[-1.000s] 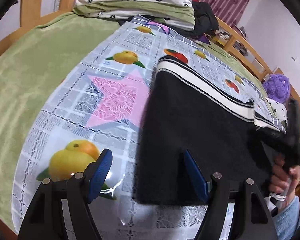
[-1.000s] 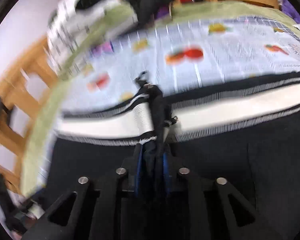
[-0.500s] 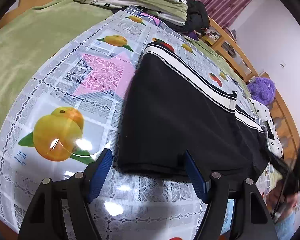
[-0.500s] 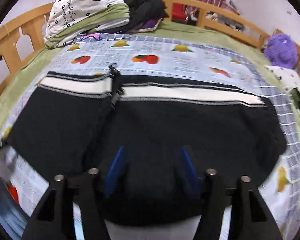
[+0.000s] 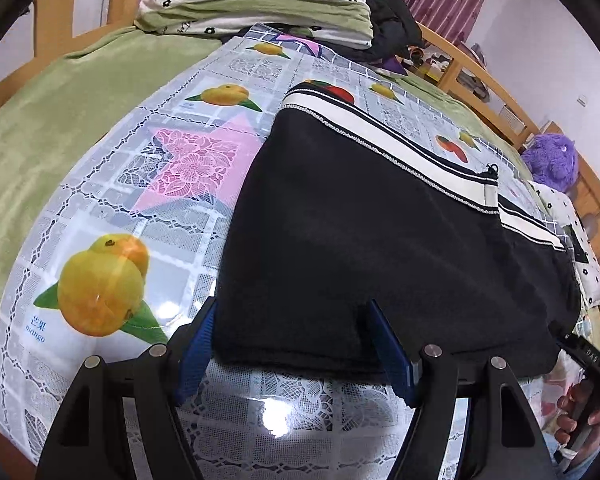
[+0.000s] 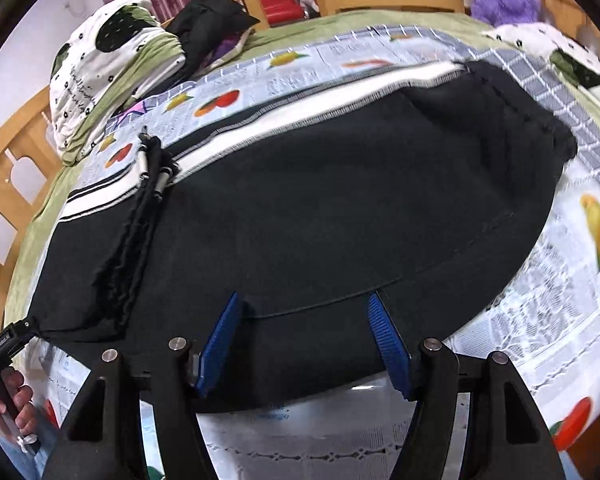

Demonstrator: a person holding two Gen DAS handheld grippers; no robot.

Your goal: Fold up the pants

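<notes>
Black pants (image 5: pixel 380 248) lie flat across the fruit-print tablecloth (image 5: pixel 112 208), white stripe at twelve o'clock. Our left gripper (image 5: pixel 290 344) and right gripper (image 6: pixel 306 340) gape empty at the near hem. Risk: we pinch one layer only, and the fold skews.

Bed: green blanket (image 5: pixel 40 128), fruit-print cloth (image 5: pixel 112 216) on top.
On cloth: black pants (image 5: pixel 360 248), just ahead of the tongs.

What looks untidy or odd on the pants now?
On the pants, the zipper flap lies bunched in a ridge, not flat. Otherwise they lie smooth, and both the left gripper and the right gripper are open.
</notes>
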